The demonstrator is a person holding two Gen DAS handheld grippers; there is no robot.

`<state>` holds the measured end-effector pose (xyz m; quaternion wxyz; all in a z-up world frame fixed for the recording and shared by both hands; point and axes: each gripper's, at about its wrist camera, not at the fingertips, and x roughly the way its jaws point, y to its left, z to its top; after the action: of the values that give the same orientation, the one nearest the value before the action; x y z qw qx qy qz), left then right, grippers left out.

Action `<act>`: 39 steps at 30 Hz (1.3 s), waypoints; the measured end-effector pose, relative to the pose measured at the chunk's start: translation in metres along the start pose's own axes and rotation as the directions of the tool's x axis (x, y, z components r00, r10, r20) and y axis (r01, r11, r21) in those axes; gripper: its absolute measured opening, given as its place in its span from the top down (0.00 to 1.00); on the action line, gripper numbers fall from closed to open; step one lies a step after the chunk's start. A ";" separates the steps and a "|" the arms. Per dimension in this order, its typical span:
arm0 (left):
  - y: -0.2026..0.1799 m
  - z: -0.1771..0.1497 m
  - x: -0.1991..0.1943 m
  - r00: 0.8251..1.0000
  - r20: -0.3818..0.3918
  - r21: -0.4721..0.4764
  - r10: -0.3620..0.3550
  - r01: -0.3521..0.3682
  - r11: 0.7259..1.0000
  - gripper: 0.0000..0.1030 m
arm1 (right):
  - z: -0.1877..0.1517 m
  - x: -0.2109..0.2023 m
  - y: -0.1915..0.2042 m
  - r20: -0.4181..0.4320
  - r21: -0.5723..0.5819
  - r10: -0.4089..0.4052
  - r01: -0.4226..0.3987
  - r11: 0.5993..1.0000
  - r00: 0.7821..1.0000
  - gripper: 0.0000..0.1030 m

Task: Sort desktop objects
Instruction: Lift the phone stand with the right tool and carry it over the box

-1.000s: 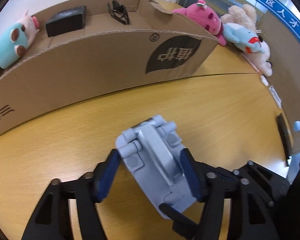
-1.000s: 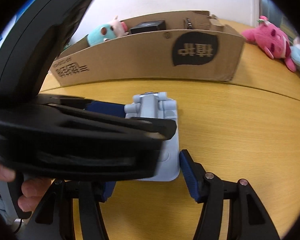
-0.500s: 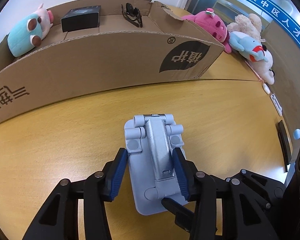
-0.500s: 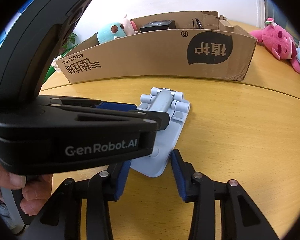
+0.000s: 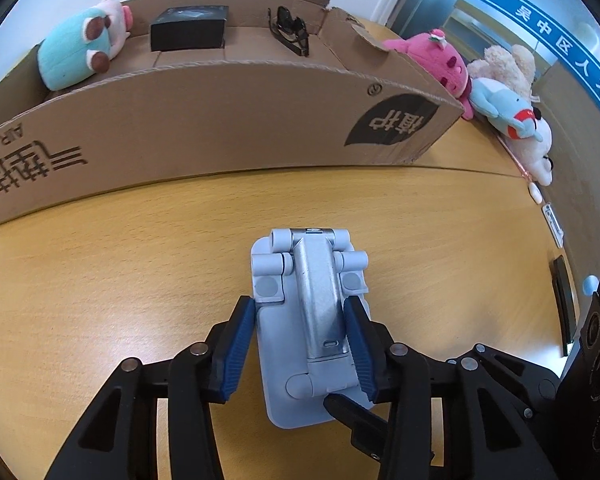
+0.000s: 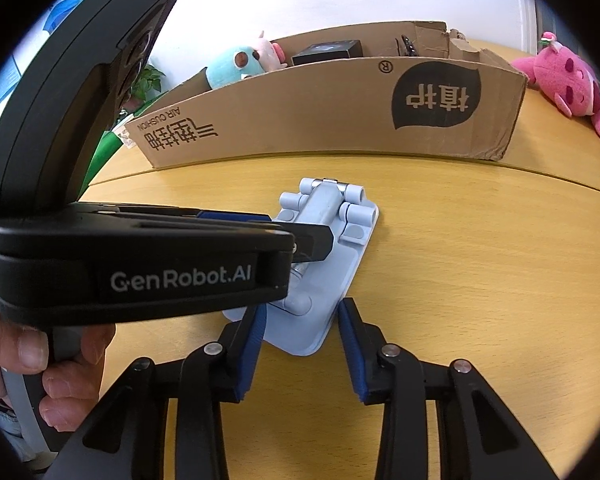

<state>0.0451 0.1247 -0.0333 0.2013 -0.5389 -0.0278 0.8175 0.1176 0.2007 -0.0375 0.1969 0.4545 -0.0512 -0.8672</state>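
Observation:
A light blue folding phone stand (image 5: 312,312) lies flat on the wooden desk (image 5: 100,300), hinge end toward the cardboard box (image 5: 220,120). My left gripper (image 5: 299,312) straddles its middle. Its jaws are closing, and the blue pads (image 5: 240,344) touch the stand's sides. From the right wrist the stand (image 6: 332,224) lies skewed, partly under the left gripper's housing (image 6: 140,264). My right gripper (image 6: 302,316) holds the stand's near end between its pads, which rest against both edges. One right finger (image 5: 348,410) reaches over that end.
In the box lie a teal plush (image 5: 80,44), a black case (image 5: 188,28) and sunglasses (image 5: 292,32). Pink (image 5: 432,56) and blue-and-white (image 5: 504,120) plush toys sit right of it. A dark flat object (image 5: 562,300) lies at the desk's right edge. A hand (image 6: 40,360) grips the left handle.
Both pairs of jaws have narrowed onto the stand. In the left wrist view the stand has swung from skewed to straight between the pads, and the box sits further left.

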 end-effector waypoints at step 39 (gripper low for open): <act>0.019 0.169 -0.149 0.909 0.416 0.049 0.020 -0.044 0.998 0.60 | 0.190 -0.066 0.034 0.337 -0.206 0.075 -0.004 0.978 0.938 0.72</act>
<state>-0.0606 0.0825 0.1619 0.1927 -0.3473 -0.0378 0.9170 0.0081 0.1779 0.1327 0.2479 0.2729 -0.0054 -0.9296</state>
